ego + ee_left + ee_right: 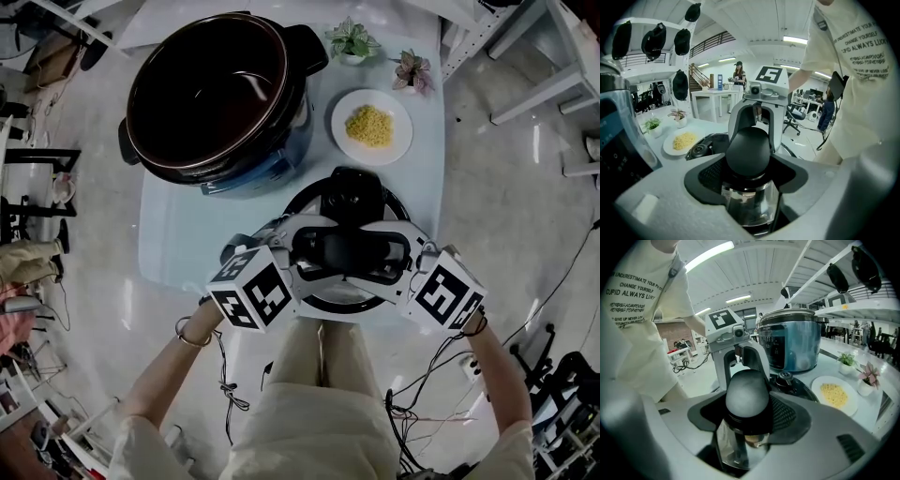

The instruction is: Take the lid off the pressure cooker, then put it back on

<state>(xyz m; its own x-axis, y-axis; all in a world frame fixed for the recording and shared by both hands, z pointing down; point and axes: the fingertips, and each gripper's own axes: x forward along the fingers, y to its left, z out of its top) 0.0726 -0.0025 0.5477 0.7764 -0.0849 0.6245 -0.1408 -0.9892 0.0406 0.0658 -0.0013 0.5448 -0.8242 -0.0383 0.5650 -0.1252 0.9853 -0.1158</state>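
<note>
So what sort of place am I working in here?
Likely a lab or workshop hall: white shelving hung with black pans, black office chairs, loose cables on the floor.

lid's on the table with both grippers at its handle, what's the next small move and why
Probably lift the lid straight up a little. The left gripper and right gripper each clasp an end of its handle, the lid rests on the table, and the cooker stands open beyond it, so it likely goes back there.
</note>
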